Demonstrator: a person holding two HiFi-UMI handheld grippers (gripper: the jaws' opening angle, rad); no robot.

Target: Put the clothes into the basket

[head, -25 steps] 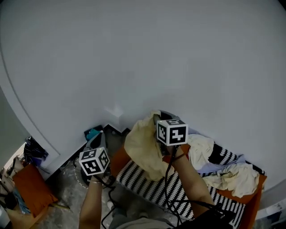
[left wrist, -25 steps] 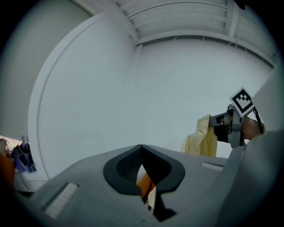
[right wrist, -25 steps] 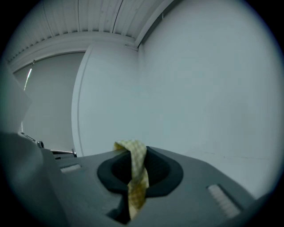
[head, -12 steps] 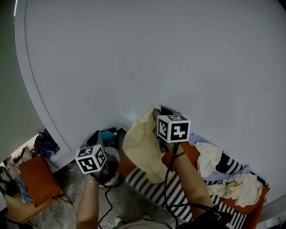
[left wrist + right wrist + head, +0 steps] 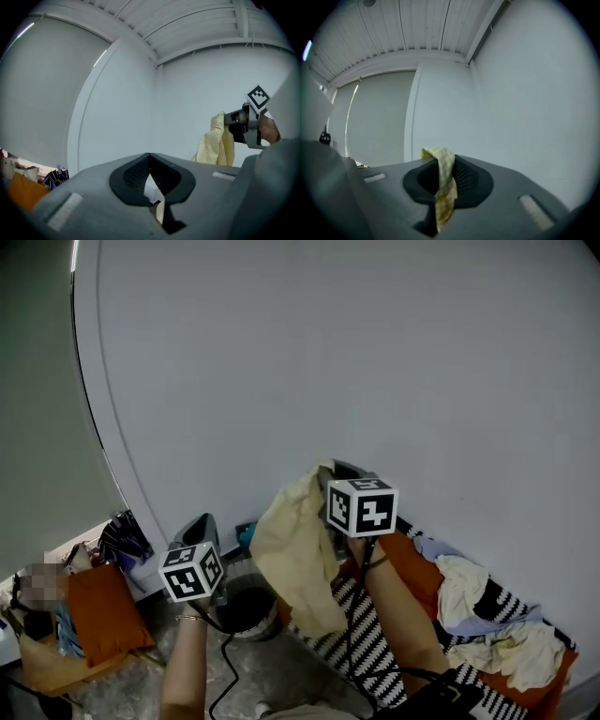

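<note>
The pale yellow checked cloth hangs in the air by the dark round basket on the floor, its top pinched between the nearly closed fingers of the right gripper. The left gripper (raised, apart from the cloth) has its fingers together on nothing. More crumpled clothes lie heaped at the right

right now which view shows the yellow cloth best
The head view: the whole yellow cloth hangs from the right claw, down to its lower edge. The left gripper view shows it from the side, smaller, its lower part hidden. The right gripper view shows only the strip pinched in the claw.
</note>
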